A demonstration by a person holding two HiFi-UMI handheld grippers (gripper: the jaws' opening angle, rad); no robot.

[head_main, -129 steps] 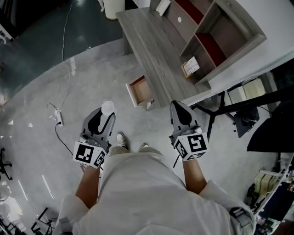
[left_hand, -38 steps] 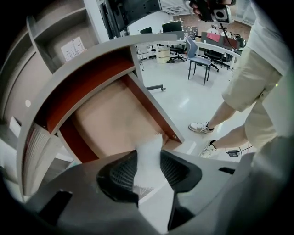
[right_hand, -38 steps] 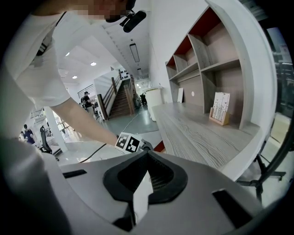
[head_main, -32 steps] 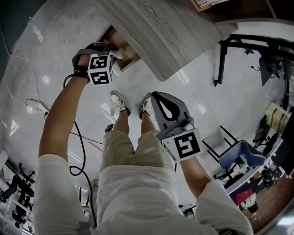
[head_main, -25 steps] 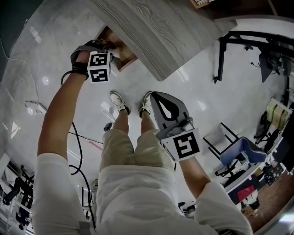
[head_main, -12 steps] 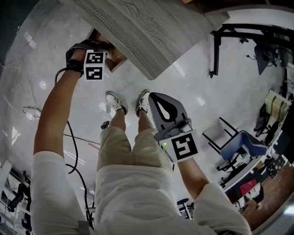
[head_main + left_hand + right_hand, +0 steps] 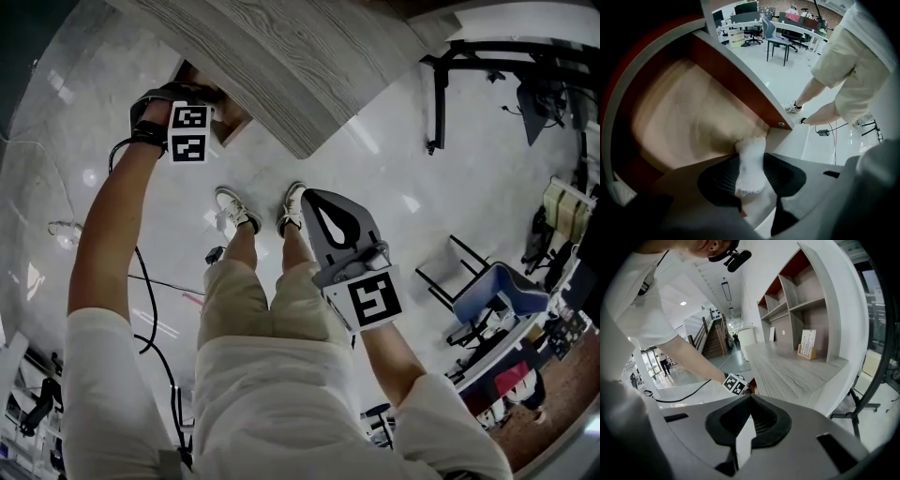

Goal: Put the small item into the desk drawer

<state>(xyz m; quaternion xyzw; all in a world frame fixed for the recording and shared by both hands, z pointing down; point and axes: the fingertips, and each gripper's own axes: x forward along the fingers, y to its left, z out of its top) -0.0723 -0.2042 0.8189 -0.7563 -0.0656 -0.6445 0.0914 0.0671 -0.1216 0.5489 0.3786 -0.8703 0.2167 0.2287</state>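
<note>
Right gripper [image 7: 749, 399] sits idle by the person's waist, its fingers together on nothing. Farther out, the left gripper [image 7: 752, 158] points down, black ribbed fingers [image 7: 717, 180] clamped across the middle of the small white fuzzy wad with frayed edges [image 7: 751, 171], inside the open drawer with tan wooden bottom and red-brown walls [image 7: 736, 70]; can't tell if it touches the bottom. The wad looks soft, very light, squashy and grippy, not fragile, so a mid-body pinch suits it and it'd likely drop limp; beyond is the grey wood-grain bench [image 7: 272, 66], flat and hard.
</note>
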